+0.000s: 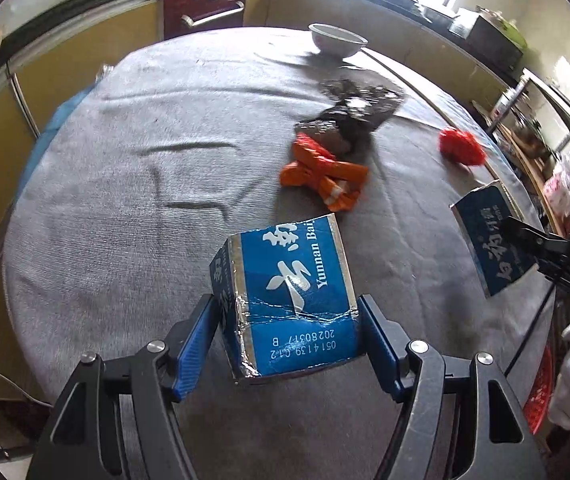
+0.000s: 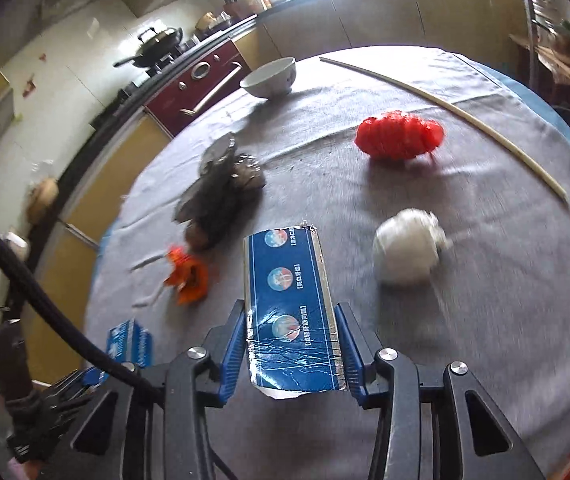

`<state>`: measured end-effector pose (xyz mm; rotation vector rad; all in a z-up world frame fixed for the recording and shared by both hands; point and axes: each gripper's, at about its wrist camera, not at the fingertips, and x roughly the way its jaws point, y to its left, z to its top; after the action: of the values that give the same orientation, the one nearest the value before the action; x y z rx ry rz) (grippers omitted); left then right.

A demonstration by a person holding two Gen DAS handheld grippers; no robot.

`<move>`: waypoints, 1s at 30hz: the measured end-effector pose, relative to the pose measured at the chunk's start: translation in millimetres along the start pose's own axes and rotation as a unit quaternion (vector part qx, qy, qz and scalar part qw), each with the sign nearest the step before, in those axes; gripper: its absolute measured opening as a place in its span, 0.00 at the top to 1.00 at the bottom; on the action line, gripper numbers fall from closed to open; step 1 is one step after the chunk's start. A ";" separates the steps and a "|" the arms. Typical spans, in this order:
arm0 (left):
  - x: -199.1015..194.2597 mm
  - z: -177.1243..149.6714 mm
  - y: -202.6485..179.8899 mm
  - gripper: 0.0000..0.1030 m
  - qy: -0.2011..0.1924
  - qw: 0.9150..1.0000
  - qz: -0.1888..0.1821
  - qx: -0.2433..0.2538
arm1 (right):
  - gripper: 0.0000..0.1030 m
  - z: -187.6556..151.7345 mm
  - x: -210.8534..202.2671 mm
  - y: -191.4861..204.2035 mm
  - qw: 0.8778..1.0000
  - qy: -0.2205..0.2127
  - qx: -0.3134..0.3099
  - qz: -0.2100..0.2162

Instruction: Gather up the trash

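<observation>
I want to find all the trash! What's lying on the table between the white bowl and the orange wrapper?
A crumpled dark plastic bag lies between the white bowl and the orange wrapper. The left wrist view shows it best; it touches the wrapper.

Home kitchen: wok [image 2: 153,46] on stove, red oven [image 1: 205,6] (built in), yellow cabinets [image 1: 85,52], bowl [image 2: 271,78] on table [image 1: 125,160].

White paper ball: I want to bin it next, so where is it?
In the right wrist view the white paper ball lies on the grey tablecloth, right of the held blue carton, below the red crumpled wrapper.
</observation>
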<state>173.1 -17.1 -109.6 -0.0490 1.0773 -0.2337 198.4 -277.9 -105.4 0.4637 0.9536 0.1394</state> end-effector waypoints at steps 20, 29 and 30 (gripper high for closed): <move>-65.8 -46.5 -86.7 0.31 -0.086 0.987 0.040 0.130 | 0.55 -96.8 -112.7 -20.3 0.999 -0.047 0.016 0.012; -83.6 -61.6 -98.5 0.31 -0.106 0.982 0.053 0.149 | 0.55 -115.4 -135.7 -10.0 0.998 -0.065 0.004 0.025; -85.7 -62.7 -99.5 0.31 -0.109 0.981 0.053 0.150 | 0.55 -117.0 -138.0 -8.2 0.997 -0.067 0.002 0.026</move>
<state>63.0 -91.2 -49.9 0.2493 0.8147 -0.2855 23.0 -291.3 -62.5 0.4970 0.8104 0.1518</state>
